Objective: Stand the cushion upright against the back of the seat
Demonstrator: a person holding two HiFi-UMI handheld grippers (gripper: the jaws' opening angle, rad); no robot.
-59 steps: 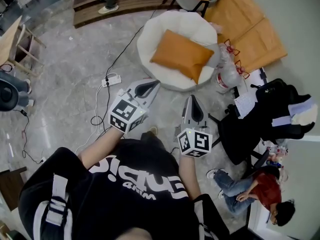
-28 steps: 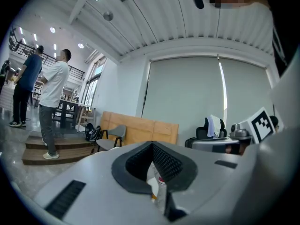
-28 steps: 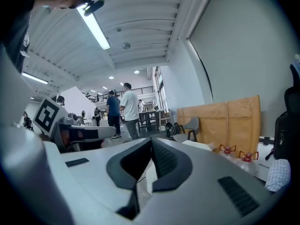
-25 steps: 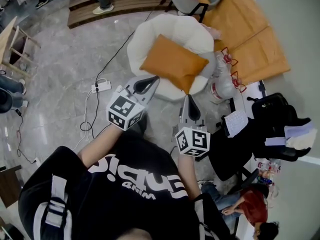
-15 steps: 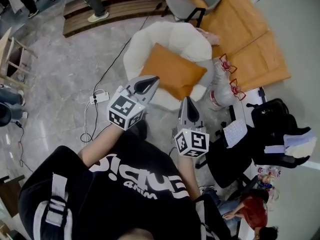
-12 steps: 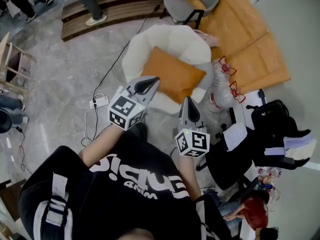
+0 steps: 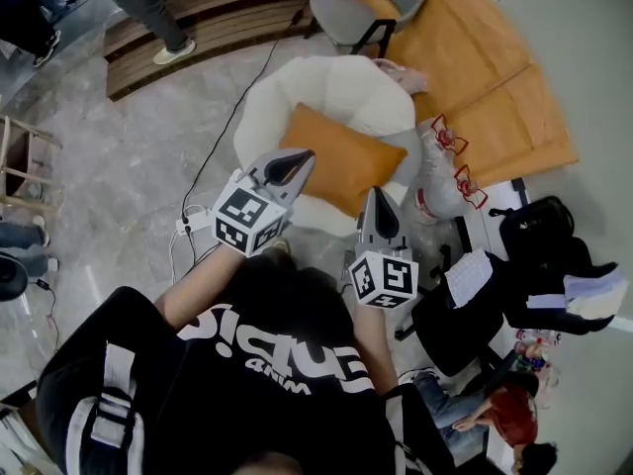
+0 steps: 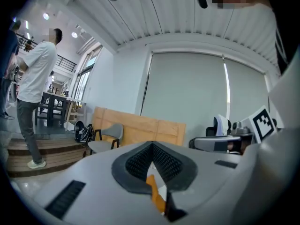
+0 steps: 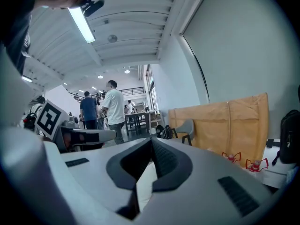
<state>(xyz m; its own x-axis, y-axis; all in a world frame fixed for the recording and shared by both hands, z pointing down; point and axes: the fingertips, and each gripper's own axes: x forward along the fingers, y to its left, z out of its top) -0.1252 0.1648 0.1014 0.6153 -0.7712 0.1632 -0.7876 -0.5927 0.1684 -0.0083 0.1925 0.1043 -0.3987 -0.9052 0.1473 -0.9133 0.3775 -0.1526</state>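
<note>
Cushion (image 7: 341, 159): we saw it, orange, lying on the white seat (image 7: 336, 82), not upright.
Left gripper (image 7: 285, 169): we held it at the seat's front edge, fingers closed together, empty.
Right gripper (image 7: 377, 206): we held it just before the seat's front, fingers closed, empty.

Open-plan workspace, office or studio type. Indicators: polished stone floor (image 7: 148, 137), trailing cable (image 7: 237, 107), raised wooden step (image 7: 198, 13), grey chair (image 7: 346, 13), plywood panels (image 7: 475, 67) at the wall, ceiling strip light (image 9: 83, 25), people (image 9: 112, 109) standing near a distant surface (image 9: 138, 117).
</note>
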